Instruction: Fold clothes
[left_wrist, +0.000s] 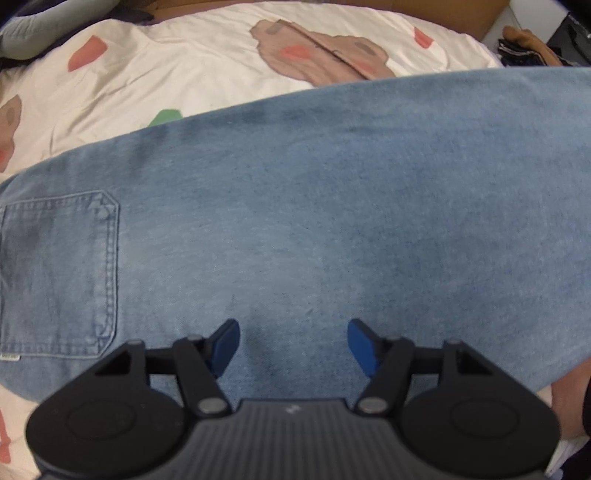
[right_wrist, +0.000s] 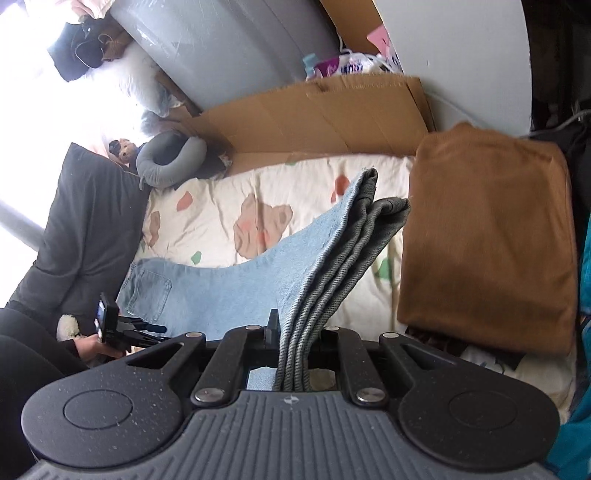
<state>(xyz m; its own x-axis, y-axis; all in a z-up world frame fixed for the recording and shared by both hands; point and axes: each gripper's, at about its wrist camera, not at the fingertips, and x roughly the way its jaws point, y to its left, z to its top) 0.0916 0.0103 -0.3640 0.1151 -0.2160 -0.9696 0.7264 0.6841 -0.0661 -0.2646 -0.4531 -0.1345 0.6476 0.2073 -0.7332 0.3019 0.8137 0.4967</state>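
Light blue jeans (left_wrist: 332, 221) lie flat across the bed, with a back pocket (left_wrist: 59, 273) at the left. My left gripper (left_wrist: 293, 339) hovers just over the denim near its front edge, pointing steeply down. It is open, and nothing is between its blue pads (left_wrist: 225, 343). In the right wrist view my right gripper (right_wrist: 295, 332) is shut on the bunched leg ends of the jeans (right_wrist: 229, 288). It holds them up off the bed, so the cloth slopes down to the pocket end. A hand holds the left gripper (right_wrist: 125, 328) there.
The bed has a cream sheet (right_wrist: 221, 192) with a coloured print. A folded brown garment (right_wrist: 487, 236) lies at the right. Flat cardboard (right_wrist: 314, 118) stands along the far side, and a grey neck pillow (right_wrist: 170, 158) and a dark grey pillow-like shape (right_wrist: 85, 221) are at the left.
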